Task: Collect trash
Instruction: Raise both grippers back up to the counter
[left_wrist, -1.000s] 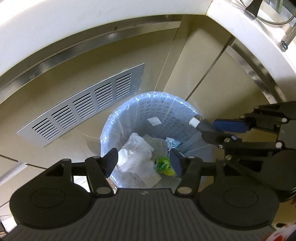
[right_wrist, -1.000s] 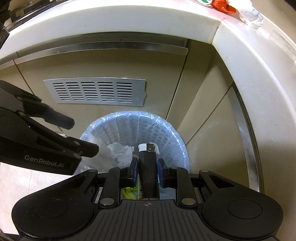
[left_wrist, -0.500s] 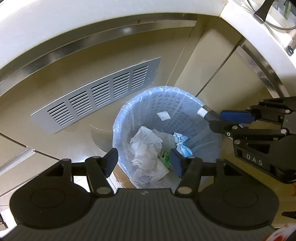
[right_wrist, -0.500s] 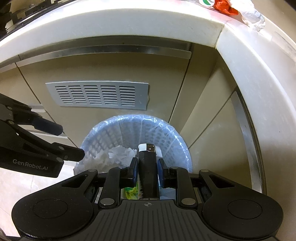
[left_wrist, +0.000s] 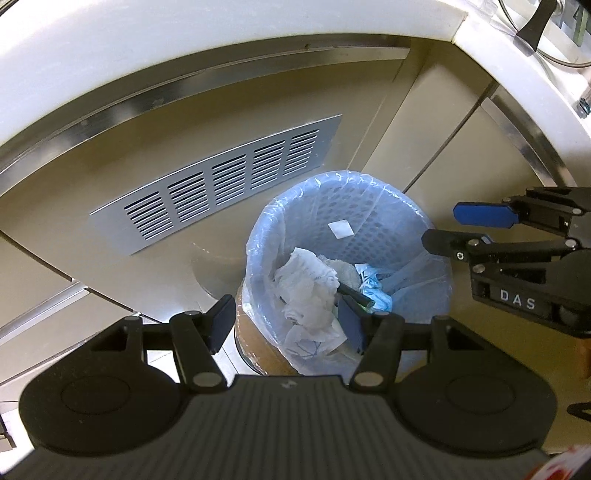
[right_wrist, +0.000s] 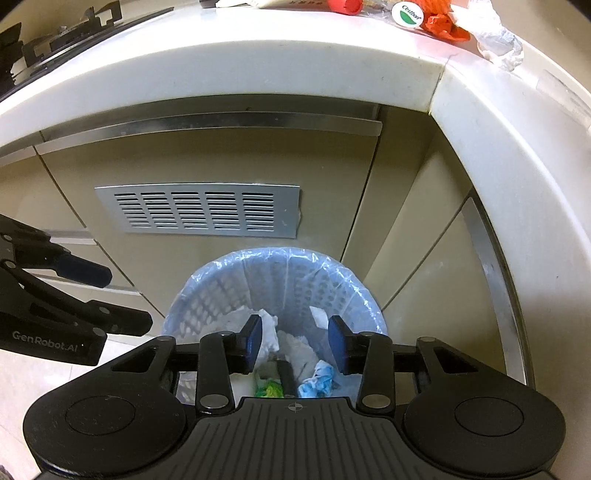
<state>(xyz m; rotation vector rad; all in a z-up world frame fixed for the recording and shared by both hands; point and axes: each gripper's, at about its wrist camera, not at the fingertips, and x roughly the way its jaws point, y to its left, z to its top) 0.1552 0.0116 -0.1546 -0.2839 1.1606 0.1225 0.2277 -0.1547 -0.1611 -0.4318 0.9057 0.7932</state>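
Observation:
A basket bin with a blue liner (left_wrist: 258, 236) stands on the floor against the cabinet and holds crumpled tissue (left_wrist: 306, 284) and wrappers. A black lighter (right_wrist: 286, 376) lies inside it among the trash, also visible as a dark stick, the lighter (left_wrist: 352, 293). My right gripper (right_wrist: 295, 339) hangs over the bin (right_wrist: 280, 254) with its jaws opening and nothing between them. My left gripper (left_wrist: 286, 321) is open and empty, above the bin's left side. Each gripper shows in the other's view: right gripper (left_wrist: 443, 227), left gripper (right_wrist: 127, 299).
A silver vent grille (right_wrist: 199, 214) is set in the cabinet door behind the bin. On the white countertop (right_wrist: 258, 66) above lie an orange wrapper (right_wrist: 443, 26), crumpled clear plastic (right_wrist: 495, 37), a red cap (right_wrist: 341, 4) and a round white-green lid (right_wrist: 410, 14).
My right gripper has opened and let go of the black lighter, which has dropped into the bin. My left gripper has drifted left, away from the right one.

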